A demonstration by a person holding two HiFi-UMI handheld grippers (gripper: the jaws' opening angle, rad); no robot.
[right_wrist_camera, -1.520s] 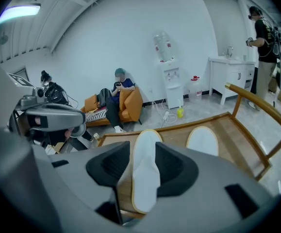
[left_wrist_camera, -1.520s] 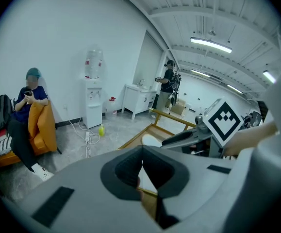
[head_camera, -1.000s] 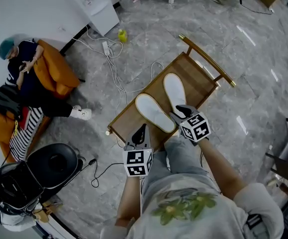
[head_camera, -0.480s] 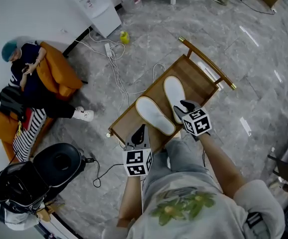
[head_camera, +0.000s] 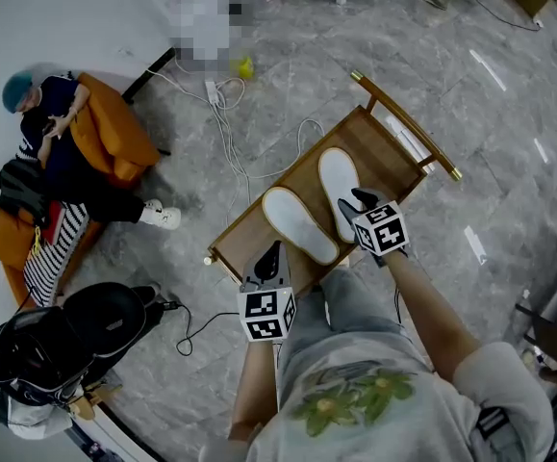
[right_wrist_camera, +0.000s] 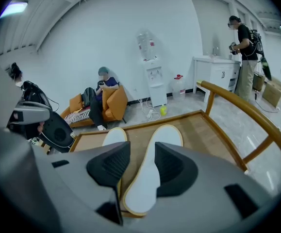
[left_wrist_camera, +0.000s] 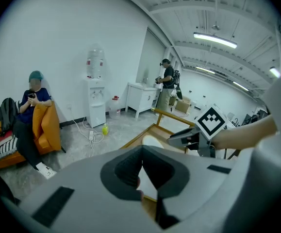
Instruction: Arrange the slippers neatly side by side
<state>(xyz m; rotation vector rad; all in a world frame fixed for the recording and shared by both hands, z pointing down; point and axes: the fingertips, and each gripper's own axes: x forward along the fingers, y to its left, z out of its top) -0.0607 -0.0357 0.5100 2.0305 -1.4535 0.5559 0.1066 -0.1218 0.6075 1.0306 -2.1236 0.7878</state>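
Hovering over the near end of the right slipper [head_camera: 337, 181], the right gripper [head_camera: 355, 204] has its jaws apart, and they have just been opening a little. In the right gripper view the pale sole lies between them, seemingly untouched, though contact is hard to judge. Both slippers lie sole-up on the seat of the wooden chair [head_camera: 382, 150]. The left slipper [head_camera: 299, 222] is angled, so the pair sits close at the near ends and spreads at the far ends. The left gripper [head_camera: 272, 258] hangs at the seat's near edge, jaws together on nothing, just short of the left slipper.
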